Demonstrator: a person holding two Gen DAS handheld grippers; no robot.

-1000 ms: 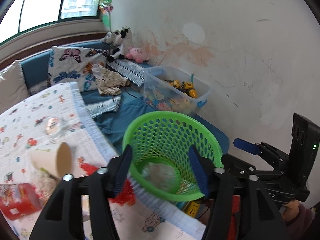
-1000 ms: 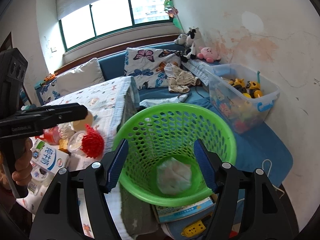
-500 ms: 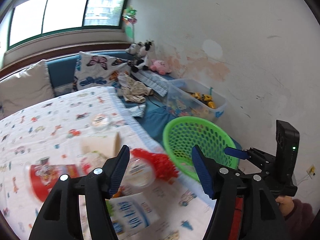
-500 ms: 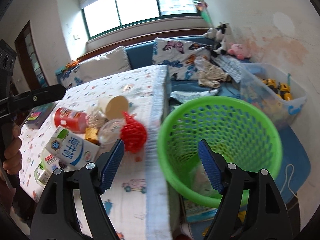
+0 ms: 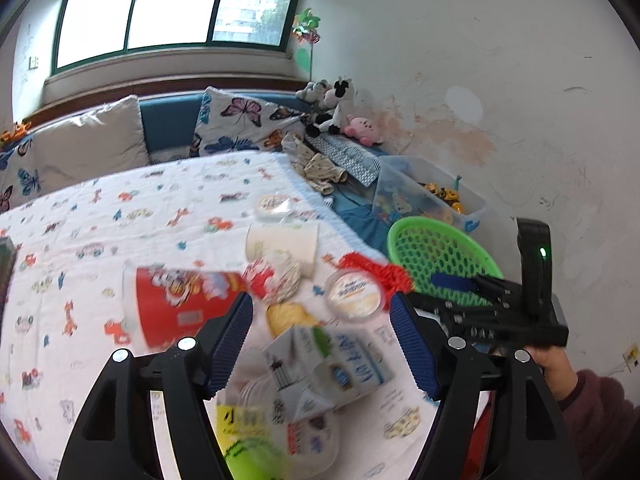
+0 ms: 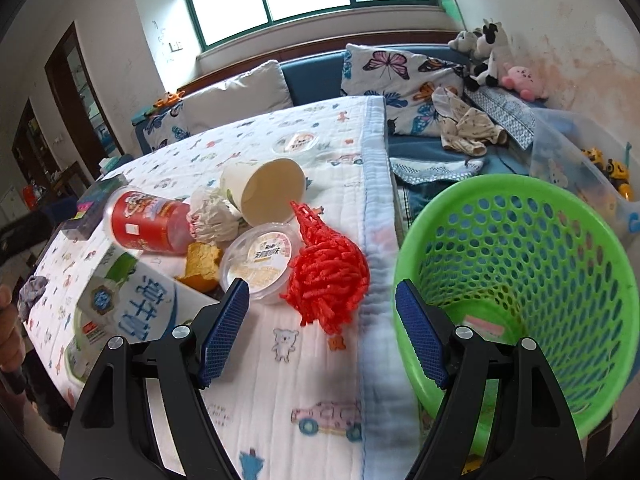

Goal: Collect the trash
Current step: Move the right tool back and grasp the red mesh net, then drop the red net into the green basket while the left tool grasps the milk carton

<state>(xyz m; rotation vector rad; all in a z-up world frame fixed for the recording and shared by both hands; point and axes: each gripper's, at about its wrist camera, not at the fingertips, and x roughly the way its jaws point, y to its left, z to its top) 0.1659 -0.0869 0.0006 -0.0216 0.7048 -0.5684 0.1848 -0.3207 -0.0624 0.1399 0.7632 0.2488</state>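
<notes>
Perforated green plastic basket (image 6: pixel 516 280), glossy along the rim. Quilted cotton-looking tablecloth (image 6: pixel 320 380), matt, soft. Red mesh netting (image 6: pixel 328 276), coarse and stringy. Clear plastic tub (image 6: pixel 260 264) with a shiny printed lid. Paper cup (image 6: pixel 264 190), smooth, matt. Glossy carton (image 6: pixel 128 312). Crumpled white tissue (image 6: pixel 212 216).

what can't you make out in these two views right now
- Left wrist view: print on the milk carton and red can is smeared by motion blur.
- Right wrist view: the green basket floor is mostly hidden behind its near wall and the right hand-held gripper.
- Right wrist view: the left hand-held gripper is cut off at the frame's left edge.
</notes>
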